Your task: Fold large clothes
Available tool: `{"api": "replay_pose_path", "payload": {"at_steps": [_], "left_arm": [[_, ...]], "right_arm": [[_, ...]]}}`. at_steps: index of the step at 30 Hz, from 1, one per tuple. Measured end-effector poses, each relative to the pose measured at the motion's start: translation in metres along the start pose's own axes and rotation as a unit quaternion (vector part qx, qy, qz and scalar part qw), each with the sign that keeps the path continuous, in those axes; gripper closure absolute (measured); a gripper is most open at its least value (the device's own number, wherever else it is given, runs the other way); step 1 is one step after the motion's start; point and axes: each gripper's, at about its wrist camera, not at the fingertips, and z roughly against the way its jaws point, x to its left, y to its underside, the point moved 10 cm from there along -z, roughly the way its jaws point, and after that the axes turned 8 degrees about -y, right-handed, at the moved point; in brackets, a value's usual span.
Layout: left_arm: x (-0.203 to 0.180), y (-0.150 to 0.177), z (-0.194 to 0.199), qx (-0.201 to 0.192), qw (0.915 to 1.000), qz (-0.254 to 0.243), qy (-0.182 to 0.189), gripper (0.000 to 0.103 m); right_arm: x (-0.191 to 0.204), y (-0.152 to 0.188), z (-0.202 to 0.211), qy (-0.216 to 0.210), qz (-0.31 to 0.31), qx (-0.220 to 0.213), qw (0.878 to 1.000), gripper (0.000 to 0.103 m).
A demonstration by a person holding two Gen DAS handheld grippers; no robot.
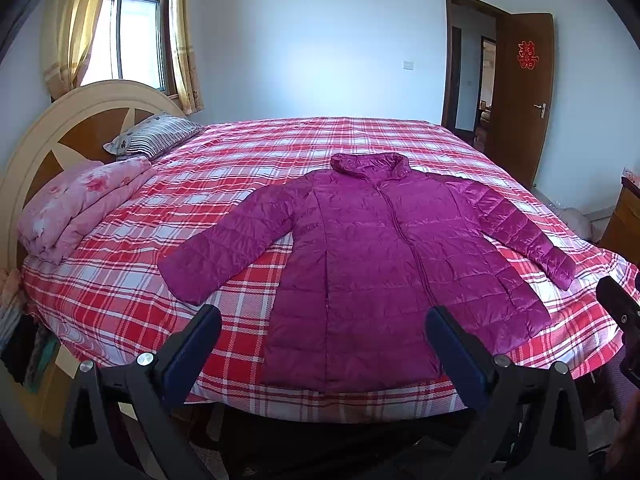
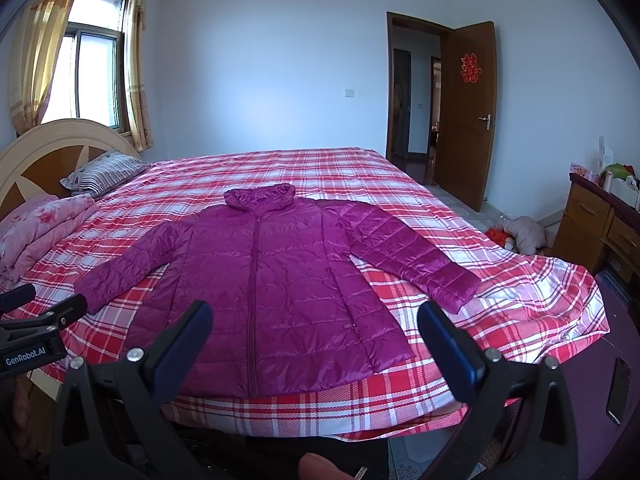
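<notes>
While jacket (image 1: 372, 264) lies flat, quilt (image 1: 76, 208) & pillow (image 1: 156, 136) sit apart.

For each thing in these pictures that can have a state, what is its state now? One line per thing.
Purple jacket: spread flat on the bed, zipped, sleeves out, not yet folded.
Left gripper: open, holding nothing.
Right gripper: open, holding nothing.
Door: open.
Curtains: drawn aside.
Pink quilt: folded, by the headboard.
Striped pillow: lying at the head of the bed.
</notes>
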Motion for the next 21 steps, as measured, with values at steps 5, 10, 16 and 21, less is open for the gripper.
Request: {"api": "replay_pose_path", "payload": {"at_steps": [5, 10, 16, 21], "left_arm": [[0.0001, 0.0001, -0.0002, 0.001, 1.0, 0.0, 0.0, 0.001], [-0.0009, -0.0005, -0.0002, 0.001, 1.0, 0.0, 0.001, 0.001], [-0.0003, -0.0002, -0.0007, 0.002, 1.0, 0.001, 0.001, 0.001], [0.0022, -0.0011, -0.0009, 0.002, 1.0, 0.003, 0.002, 0.001]], "right_arm": [[0.0012, 0.0008, -0.0007, -0.001, -0.001, 0.002, 1.0, 0.0], [0.0023, 0.0005, -0.0012, -0.002, -0.001, 0.003, 1.0, 0.0], [0.0017, 0.0005, -0.0011, -0.002, -0.002, 0.003, 1.0, 0.0], [0.0028, 0.0017, -0.0017, -0.003, -0.003, 0.004, 1.0, 0.0]]}}
